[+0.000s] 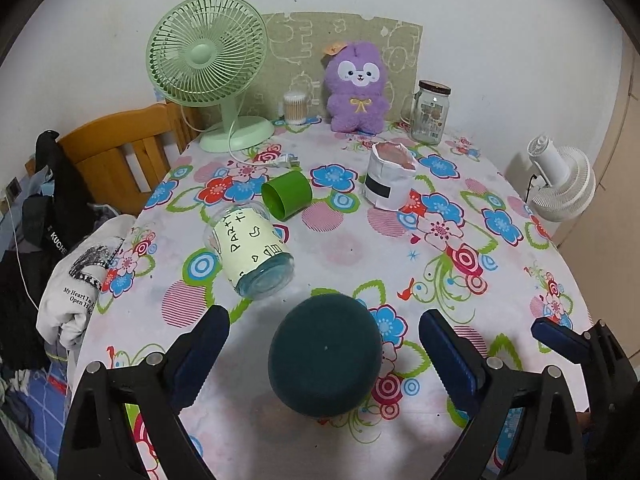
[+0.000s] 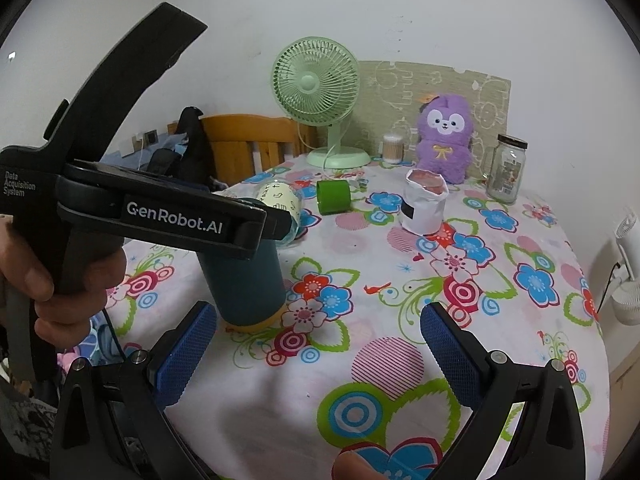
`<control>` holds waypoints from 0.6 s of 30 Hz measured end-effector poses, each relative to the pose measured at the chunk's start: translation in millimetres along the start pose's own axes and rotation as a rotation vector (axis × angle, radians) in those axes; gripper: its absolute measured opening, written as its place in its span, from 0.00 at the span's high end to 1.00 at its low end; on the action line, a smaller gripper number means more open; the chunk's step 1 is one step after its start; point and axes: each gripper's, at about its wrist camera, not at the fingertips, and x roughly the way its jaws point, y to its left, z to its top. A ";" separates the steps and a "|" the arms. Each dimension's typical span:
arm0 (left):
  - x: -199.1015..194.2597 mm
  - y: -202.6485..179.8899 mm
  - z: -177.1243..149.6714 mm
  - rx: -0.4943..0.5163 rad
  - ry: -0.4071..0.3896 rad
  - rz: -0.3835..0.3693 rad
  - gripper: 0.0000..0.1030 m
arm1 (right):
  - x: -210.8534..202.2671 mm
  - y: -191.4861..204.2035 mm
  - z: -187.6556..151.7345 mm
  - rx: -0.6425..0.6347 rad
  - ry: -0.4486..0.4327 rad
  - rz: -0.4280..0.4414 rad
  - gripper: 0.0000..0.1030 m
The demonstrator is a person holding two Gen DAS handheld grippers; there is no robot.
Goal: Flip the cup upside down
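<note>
A dark teal cup (image 1: 325, 356) stands upside down on the floral tablecloth, its flat base up; in the right wrist view (image 2: 244, 280) a yellow rim shows at its foot. My left gripper (image 1: 324, 344) is open, its blue pads (image 1: 200, 356) on either side of the cup and apart from it. My right gripper (image 2: 318, 344) is open and empty, to the right of the cup. The left gripper's black body (image 2: 152, 216) hangs above the cup in the right wrist view.
A labelled glass jar (image 1: 250, 254) and a green cup (image 1: 287, 195) lie on their sides behind the teal cup. A white paper bag (image 1: 389, 178), a glass jar (image 1: 430, 114), a purple plush (image 1: 356, 88) and a green fan (image 1: 208, 64) stand further back.
</note>
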 end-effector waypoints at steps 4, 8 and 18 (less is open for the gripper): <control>-3.4 1.6 -0.1 0.003 -0.003 0.001 0.06 | 2.5 3.8 2.0 -0.010 0.005 0.007 0.00; -4.8 2.0 -0.6 0.007 -0.002 0.006 0.05 | 7.6 12.5 1.9 -0.050 0.028 -0.012 0.00; -24.1 14.8 -0.4 -0.018 -0.048 -0.003 0.00 | 0.9 29.6 7.0 -0.097 0.039 -0.091 0.00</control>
